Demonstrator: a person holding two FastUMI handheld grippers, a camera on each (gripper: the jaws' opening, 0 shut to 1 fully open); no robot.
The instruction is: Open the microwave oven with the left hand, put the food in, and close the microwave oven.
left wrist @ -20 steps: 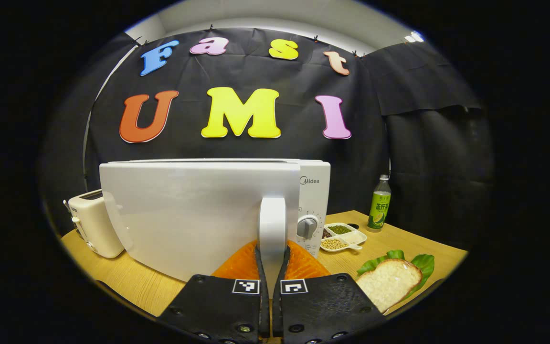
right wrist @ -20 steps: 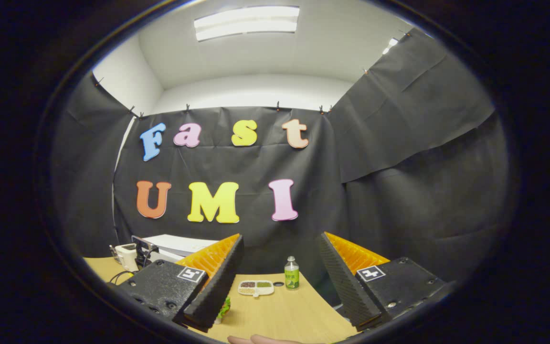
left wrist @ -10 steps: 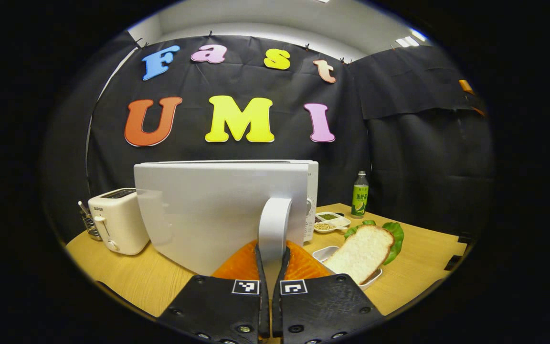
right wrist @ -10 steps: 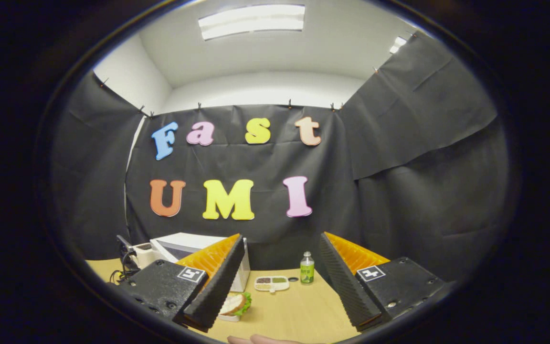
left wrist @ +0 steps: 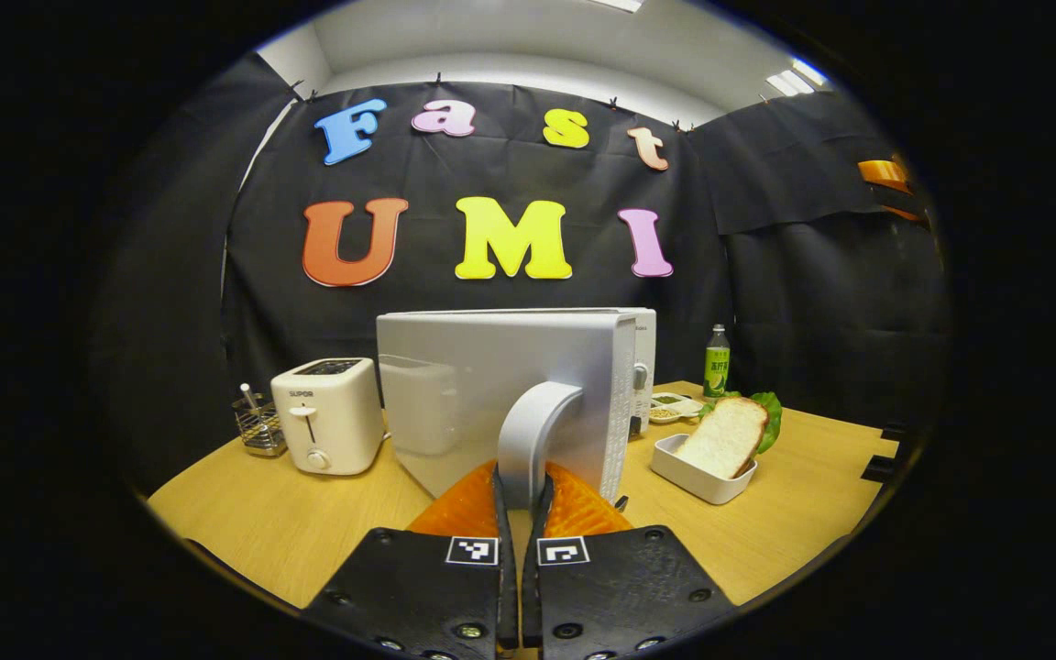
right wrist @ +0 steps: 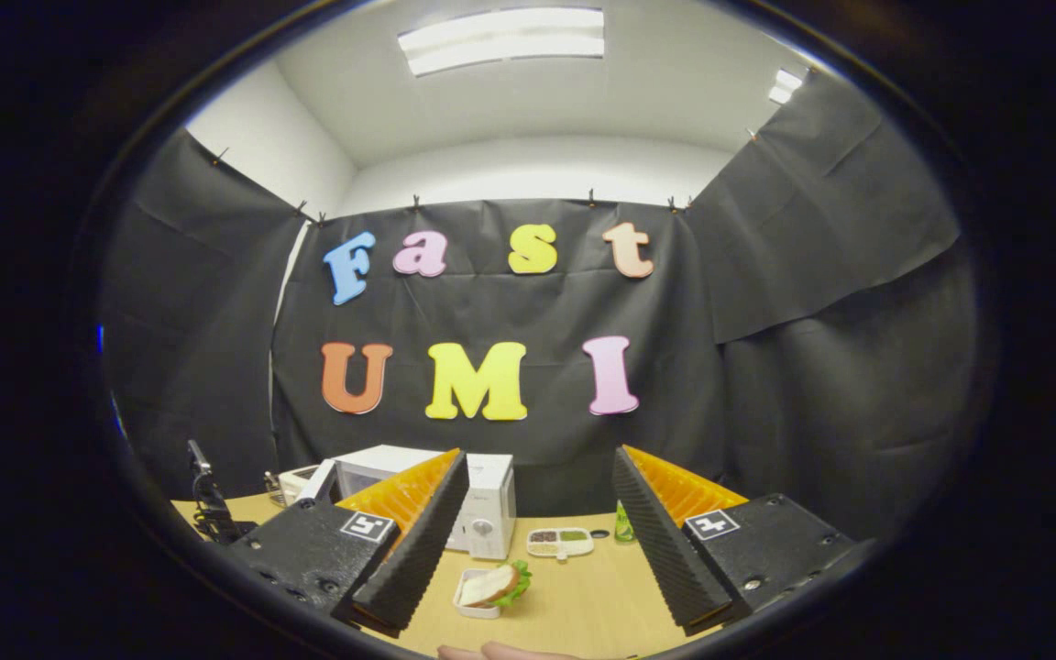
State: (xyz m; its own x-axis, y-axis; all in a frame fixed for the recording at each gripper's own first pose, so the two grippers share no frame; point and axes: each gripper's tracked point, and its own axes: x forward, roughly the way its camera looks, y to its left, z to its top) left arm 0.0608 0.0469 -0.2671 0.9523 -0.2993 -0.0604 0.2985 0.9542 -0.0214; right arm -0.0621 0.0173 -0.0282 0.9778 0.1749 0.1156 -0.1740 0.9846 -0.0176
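Note:
My left gripper (left wrist: 521, 490) is shut on the white curved handle (left wrist: 533, 431) of the microwave door (left wrist: 482, 385). The door stands swung well open, with its outer face toward me, and the microwave body (left wrist: 643, 362) shows behind its right edge. The food, a bread slice with lettuce in a white dish (left wrist: 720, 445), sits on the table to the right of the door. In the right gripper view, my right gripper (right wrist: 537, 541) hangs open and empty above the table. Beyond it are the microwave (right wrist: 491, 500) and the food dish (right wrist: 491, 587).
On the wooden table (left wrist: 290, 522), a white toaster (left wrist: 326, 414) and a wire utensil holder (left wrist: 258, 427) stand left of the door. A divided seasoning dish (left wrist: 671, 405) and a green bottle (left wrist: 717, 361) stand behind the food. The table edge (left wrist: 821, 550) is near on the right.
The door has swung further open with my left gripper on its handle. The toaster and food dish now show more fully. The right gripper stays open; the microwave and food have moved toward the middle of its view.

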